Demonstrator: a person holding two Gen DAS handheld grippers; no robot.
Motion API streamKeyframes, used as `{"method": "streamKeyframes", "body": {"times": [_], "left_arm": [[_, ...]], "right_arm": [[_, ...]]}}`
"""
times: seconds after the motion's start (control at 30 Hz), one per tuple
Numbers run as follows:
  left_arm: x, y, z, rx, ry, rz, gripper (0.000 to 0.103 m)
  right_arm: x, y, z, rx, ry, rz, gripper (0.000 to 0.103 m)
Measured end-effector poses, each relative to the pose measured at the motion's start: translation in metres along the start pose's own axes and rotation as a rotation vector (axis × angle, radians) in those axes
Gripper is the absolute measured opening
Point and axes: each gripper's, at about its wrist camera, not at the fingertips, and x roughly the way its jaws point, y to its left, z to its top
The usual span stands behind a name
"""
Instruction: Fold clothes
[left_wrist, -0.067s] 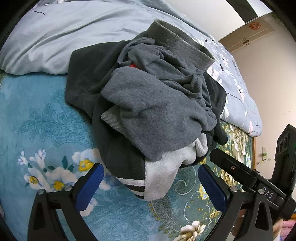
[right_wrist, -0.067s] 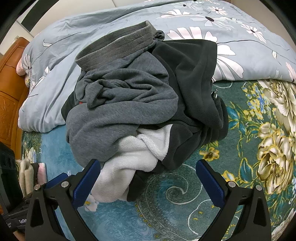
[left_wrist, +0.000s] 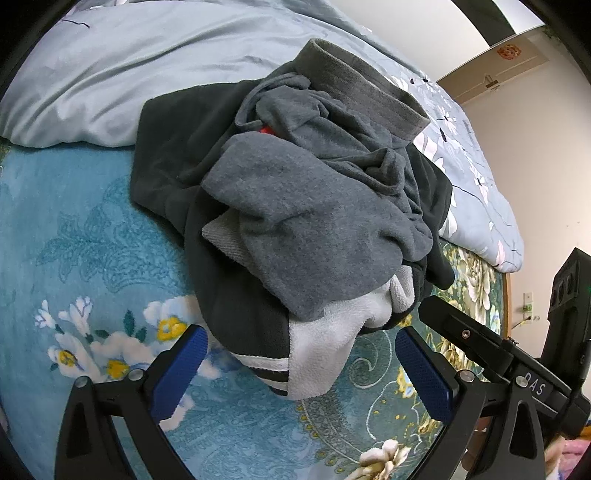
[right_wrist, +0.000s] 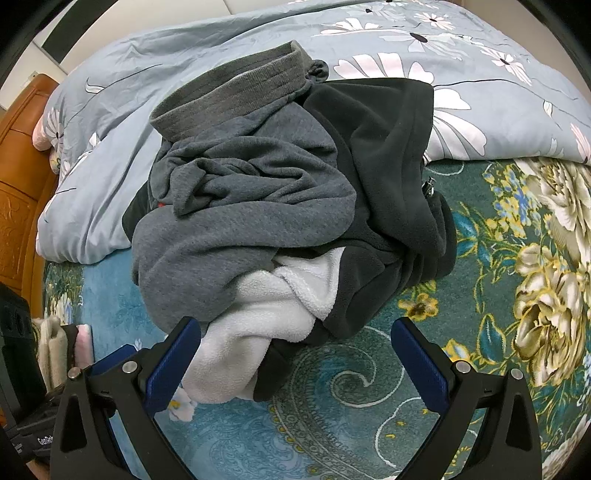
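Note:
A crumpled heap of clothes lies on the bed: a mid-grey sweatshirt (left_wrist: 306, 229) (right_wrist: 236, 236) with a ribbed hem on top, a dark fleece garment (left_wrist: 173, 147) (right_wrist: 391, 155) beneath it, and a white fleecy piece (left_wrist: 325, 339) (right_wrist: 255, 321) poking out at the near edge. My left gripper (left_wrist: 301, 363) is open, its blue pads just short of the heap's near end. My right gripper (right_wrist: 295, 354) is open too, with the white fleece edge lying between its spread fingers. The right gripper's black body (left_wrist: 491, 343) shows at the lower right of the left wrist view.
The heap rests on a teal floral bedspread (left_wrist: 74, 240) (right_wrist: 498, 277). A pale blue flowered duvet (left_wrist: 147, 66) (right_wrist: 480, 92) is bunched behind it. A wooden headboard (right_wrist: 18, 184) stands at the left, a wall and door (left_wrist: 517, 92) beyond the bed.

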Motion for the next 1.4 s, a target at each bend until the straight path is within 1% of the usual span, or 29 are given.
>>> {"method": "streamKeyframes", "body": {"times": [0.37, 0.7, 1.4], "left_arm": [[0.001, 0.000, 0.001, 0.000, 0.011, 0.004, 0.103], [0.005, -0.001, -0.001, 0.024, 0.003, 0.015, 0.103], [0.014, 0.006, -0.003, 0.005, 0.014, 0.011, 0.103]], "right_arm": [[0.004, -0.005, 0.000, 0.008, 0.010, 0.000, 0.103], [0.007, -0.006, -0.005, 0.013, 0.017, -0.006, 0.103], [0.014, -0.009, -0.006, 0.016, 0.042, -0.018, 0.103]]}}
